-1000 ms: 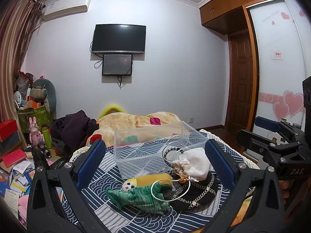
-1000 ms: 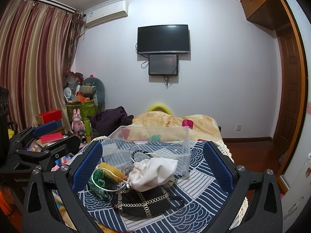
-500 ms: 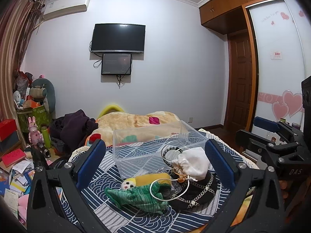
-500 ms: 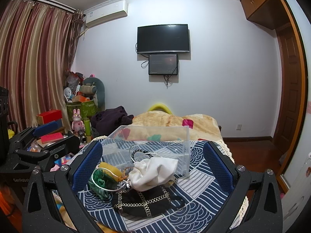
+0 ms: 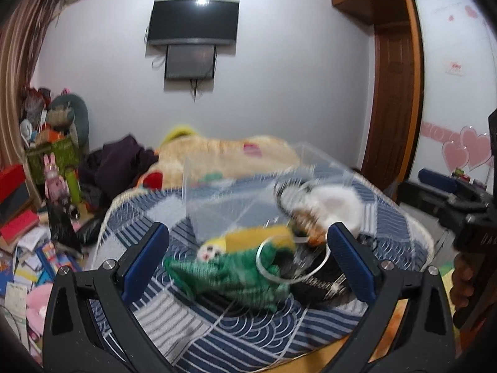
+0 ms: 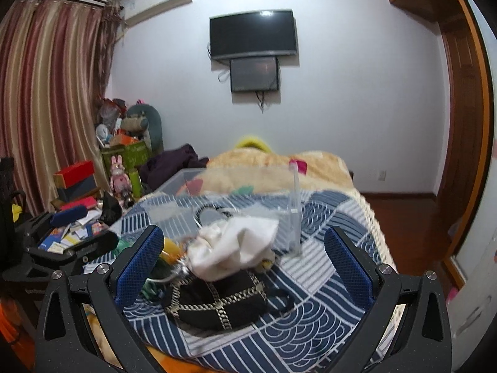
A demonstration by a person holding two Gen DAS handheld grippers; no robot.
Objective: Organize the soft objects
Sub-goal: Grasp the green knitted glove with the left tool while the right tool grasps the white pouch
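So both hand-held grippers are wide open and empty right now. The left hand-held gripper (image 5: 248, 259) has its blue pads spread on either side of the pile, holding nothing, and the right hand-held gripper (image 6: 243, 265) is spread just as wide, also holding nothing. Neither one touches anything as far as I can see.

Nearest to them is the pile itself, sitting on the blue patterned bedspread (image 6: 326, 317). From the left wrist view the green knitted thing (image 5: 230, 275) is at the front, with a yellow plush (image 5: 248, 239) with a little white face lying against its far side. Just to the right there's a black pouch with gold chain trim (image 6: 217, 304), and a white cloth bag (image 6: 236, 245) slumped on top of it. A thin clear ring (image 5: 292, 258) loops over the green piece, and there's some beaded loop by the white bag, but it's too blurry to say what exactly.

Right behind the pile is the clear plastic bin (image 6: 236, 192). Looks empty to me, I can see the bedspread pattern straight through it.

Further back: a tan blanket (image 5: 230, 152), a dark heap of clothes, and a TV (image 6: 251, 37) on the wall.

Progress-wise I'd call it basically 0 done. All 4 soft items are outside the bin, so everything is left to do. The green piece looks like the easiest first grab for the left one, just my guess.
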